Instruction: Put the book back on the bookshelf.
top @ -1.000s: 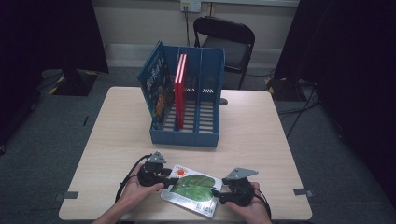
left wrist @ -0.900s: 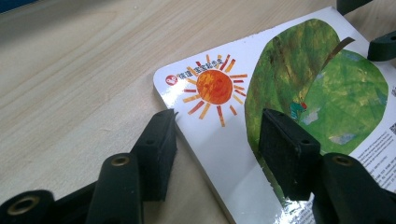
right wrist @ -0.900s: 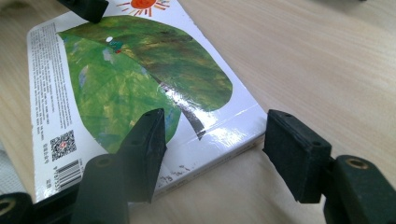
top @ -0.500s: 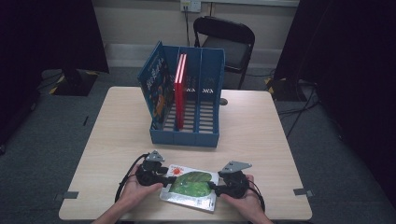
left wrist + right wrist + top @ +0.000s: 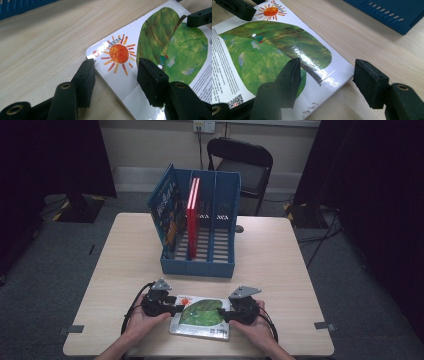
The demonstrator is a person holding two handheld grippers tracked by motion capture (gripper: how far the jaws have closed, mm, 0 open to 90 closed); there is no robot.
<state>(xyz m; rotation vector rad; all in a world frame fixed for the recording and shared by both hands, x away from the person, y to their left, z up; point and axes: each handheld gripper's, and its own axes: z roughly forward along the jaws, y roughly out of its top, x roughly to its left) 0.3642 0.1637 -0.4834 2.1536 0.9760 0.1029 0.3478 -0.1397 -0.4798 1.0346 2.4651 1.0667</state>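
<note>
A picture book (image 5: 200, 316) with a white cover, a green leaf and an orange sun lies flat near the table's front edge. My left gripper (image 5: 175, 310) is at its left end. In the left gripper view the jaws (image 5: 116, 67) straddle the sun corner of the book (image 5: 175, 50): one finger (image 5: 85, 75) is on the table and the other is over the cover. They have just been closing and do not press the book. My right gripper (image 5: 226, 316) is at the right end, open (image 5: 328, 65), straddling the book's (image 5: 262, 50) corner.
A blue three-slot file rack (image 5: 200, 235) stands mid-table with a red book (image 5: 192, 205) upright in it and a blue picture book (image 5: 167, 215) leaning at its left. A black chair (image 5: 245, 165) is beyond the far edge. Bare wood lies on both sides of the rack.
My right gripper has slid left onto the book's right end. The book has shifted slightly away from the front edge. My left hand has hardly moved.
</note>
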